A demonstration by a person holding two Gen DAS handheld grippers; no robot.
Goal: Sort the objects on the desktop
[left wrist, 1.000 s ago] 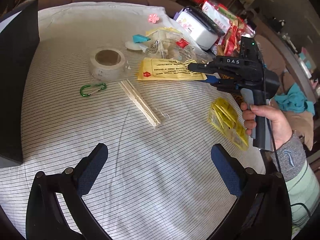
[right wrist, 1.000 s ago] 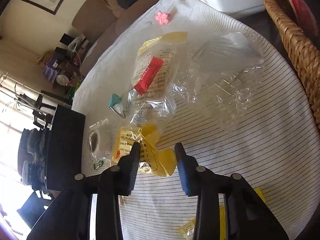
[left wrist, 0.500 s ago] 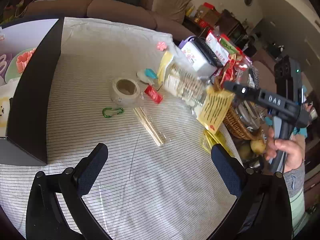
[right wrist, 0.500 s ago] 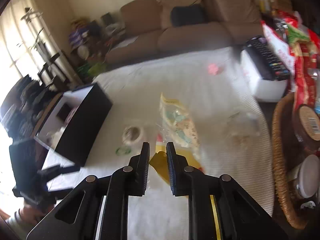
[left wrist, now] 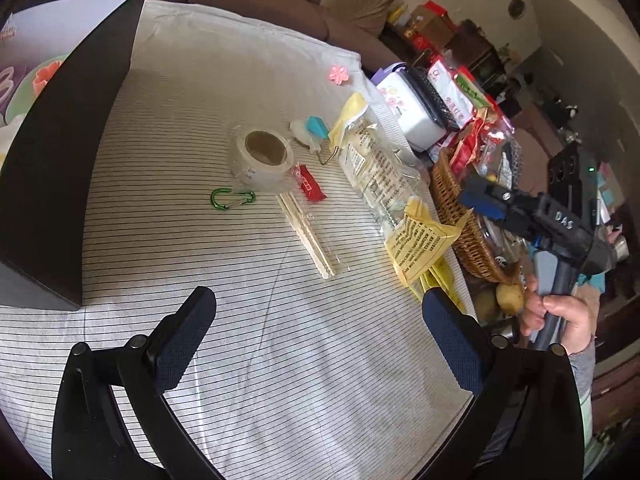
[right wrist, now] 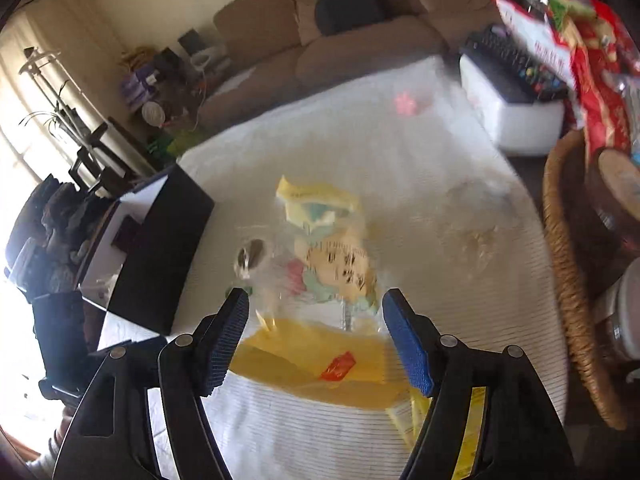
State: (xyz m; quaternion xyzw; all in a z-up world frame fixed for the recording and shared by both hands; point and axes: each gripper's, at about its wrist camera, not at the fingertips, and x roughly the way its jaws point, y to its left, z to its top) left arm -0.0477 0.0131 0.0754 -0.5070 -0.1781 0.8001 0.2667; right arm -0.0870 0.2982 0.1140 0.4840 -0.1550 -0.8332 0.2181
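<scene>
while the right gripper (right wrist: pixel 316 344) hung above the striped tablecloth (left wrist: pixel 200 240), its jaws had just been opening and stood spread, nothing pinched; a yellow printed packet (left wrist: pixel 420 246) lay loose below and just ahead of its blue pads (right wrist: pixel 408 344), beside the wicker basket (left wrist: pixel 464 232). the left gripper (left wrist: pixel 320 344) was spread wide over bare cloth, holding nothing. ahead of it lay wrapped chopsticks (left wrist: pixel 308 236), a green carabiner (left wrist: pixel 231 198), a tape roll (left wrist: pixel 262 158) and a red sachet (left wrist: pixel 310 188).
</scene>
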